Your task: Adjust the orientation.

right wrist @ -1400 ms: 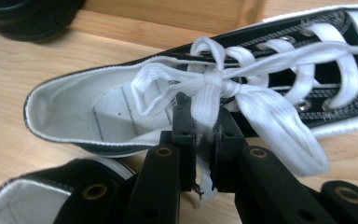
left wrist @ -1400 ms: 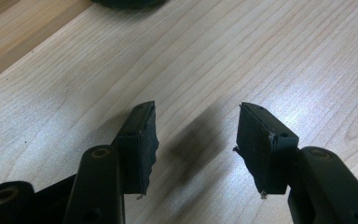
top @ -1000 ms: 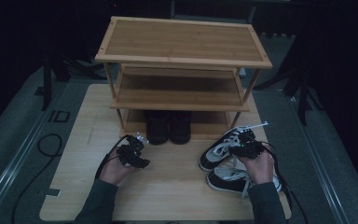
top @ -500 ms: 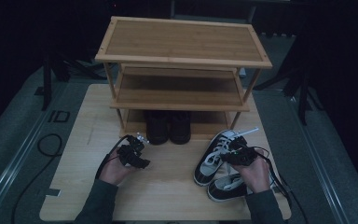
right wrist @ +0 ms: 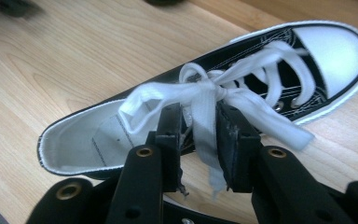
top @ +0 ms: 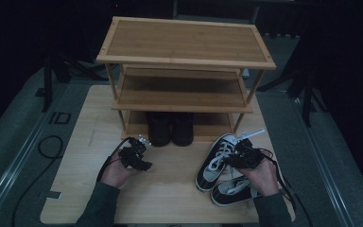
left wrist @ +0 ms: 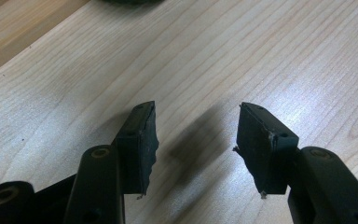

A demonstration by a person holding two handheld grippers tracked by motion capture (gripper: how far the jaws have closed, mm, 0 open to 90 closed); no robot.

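Right tool (right wrist: 198, 140) hovers over the upper sneaker (top: 216, 161), its jaws having just been opening, a white lace (right wrist: 205, 126) loose between them. Left tool (left wrist: 196, 140) gapes wide and empty over bare counter (top: 170, 189), left of that sneaker. Second sneaker (top: 231, 191) lies just beside it; the rack (top: 184, 61) with dark boots (top: 171, 128) stands behind.

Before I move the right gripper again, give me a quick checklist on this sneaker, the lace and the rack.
1. Right gripper released: cannot tell. Its jaws have just been opening, but the white lace hangs between them.
2. Upper sneaker upright on the table: ok, sole down, toe toward the rack.
3. Second sneaker out of the way: not ok, it lies right beside the first, under the right hand.
4. Bottom shelf space: not ok in the middle, dark shoes sit there; right side looks free.
5. Left gripper free: ok, open, nothing between its jaws.
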